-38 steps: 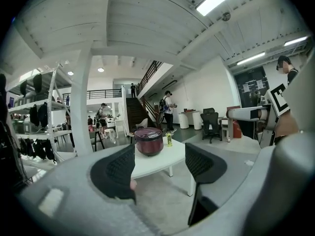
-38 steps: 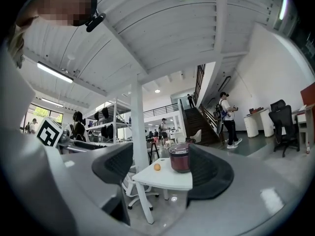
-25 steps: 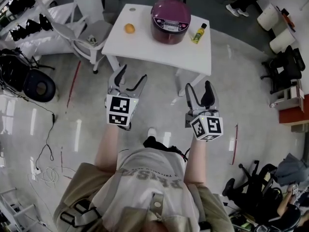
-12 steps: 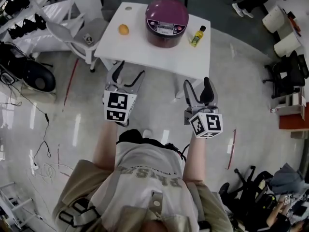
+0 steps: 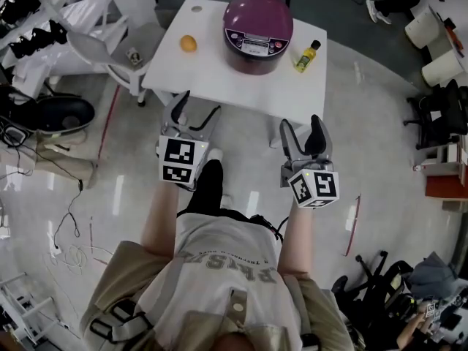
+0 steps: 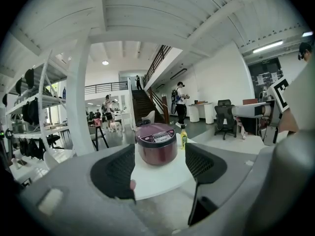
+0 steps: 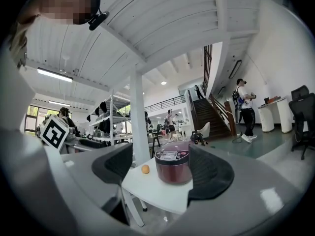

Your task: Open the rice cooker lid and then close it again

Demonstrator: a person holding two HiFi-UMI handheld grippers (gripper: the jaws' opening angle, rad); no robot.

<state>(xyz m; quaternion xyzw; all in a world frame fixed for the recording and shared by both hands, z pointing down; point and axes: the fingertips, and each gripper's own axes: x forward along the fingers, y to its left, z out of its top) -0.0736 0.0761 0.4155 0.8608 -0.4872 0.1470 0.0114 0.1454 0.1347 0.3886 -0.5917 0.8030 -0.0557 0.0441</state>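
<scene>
Head view: noted a purple rice cooker (image 5: 257, 22) standing on the far half of a white surface (image 5: 219, 75), its lid (image 5: 257, 12) down and closed. Recorded an orange (image 5: 189, 43) to its left and a small yellow bottle (image 5: 307, 55) to its right, both apart from it. Found the left gripper (image 5: 197, 107) and the right gripper (image 5: 300, 121) held side by side above the glossy floor (image 5: 380, 137), short of the surface's near edge and touching nothing. Confirmed the jaws of each standing apart with nothing between them. Logged a dark-clad leg (image 5: 208, 185) with a pale shoe (image 5: 214, 155) between the two, and a white chair (image 5: 110, 53) beside the surface's left end. Left gripper view: sighted along both black pads (image 6: 118, 171), well separated, only open air between. Saw through that gap, well beyond the tips, the rice cooker closed on the surface, control panel facing the camera, the bottle just right of it, the orange half hidden behind the left pad. Picked out a standing person (image 6: 180, 101) and a staircase (image 6: 147, 102) in the hall behind. Right gripper view: found the pads likewise parted and gripping nothing. Saw through the gap the rice cooker, lid shut, with the orange to its left on the same surface, well clear of the tips. Marked a white column (image 7: 139, 122) behind the surface and shelving (image 7: 106, 117) at the left.
</scene>
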